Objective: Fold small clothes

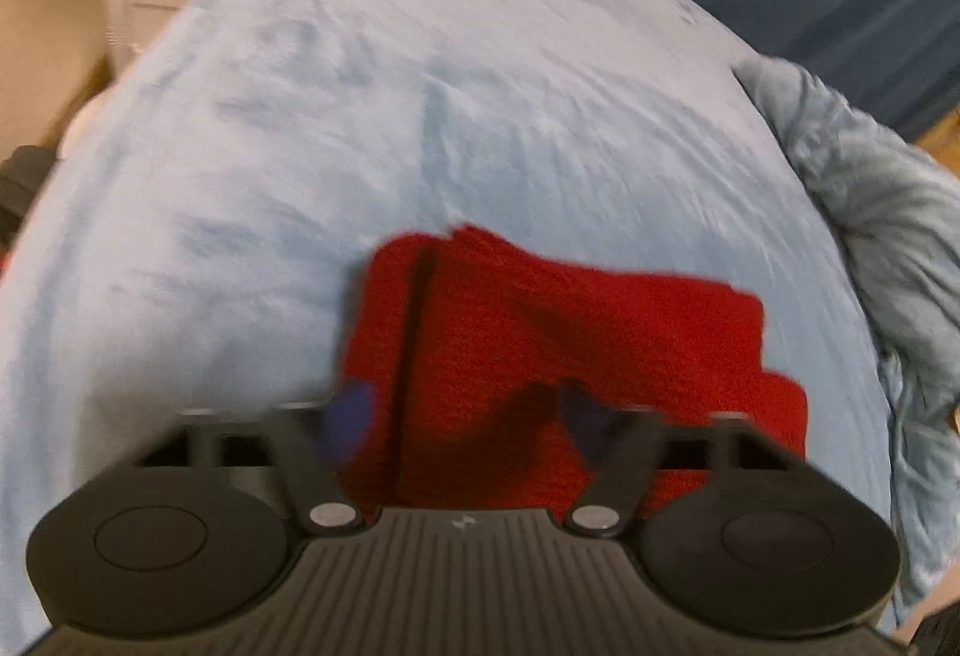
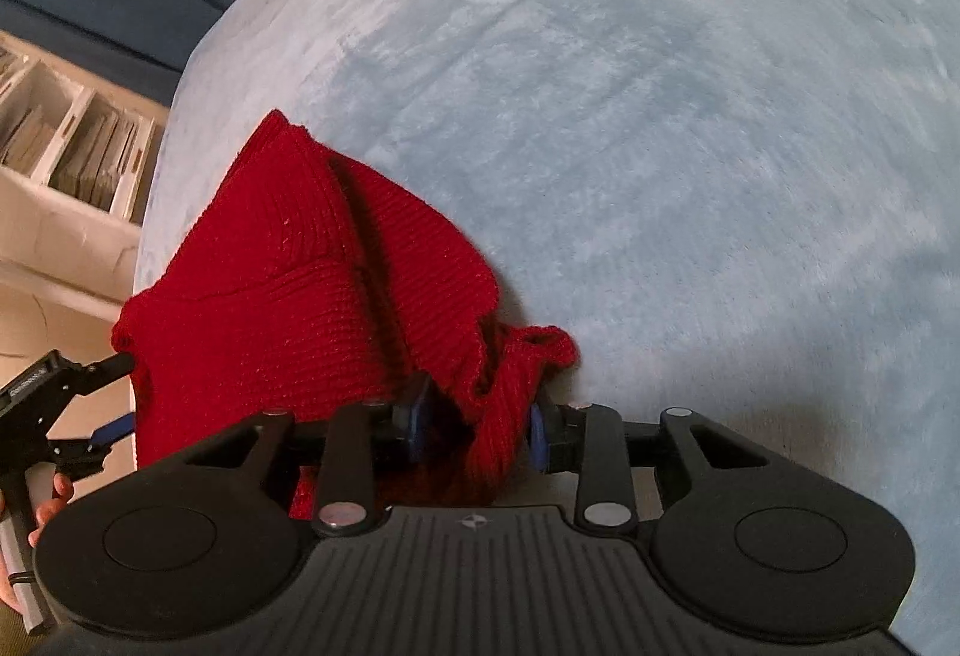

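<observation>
My right gripper stands spread around a bunched hem of the red knit garment. My left gripper is blurred; I cannot tell its state. The garment lies near the blue blanket's edge, with open blanket beyond.

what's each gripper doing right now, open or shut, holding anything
Left gripper: open, jaws wide around the red knit garment.
Right gripper: open, a bunch of the garment between its jaws.
</observation>
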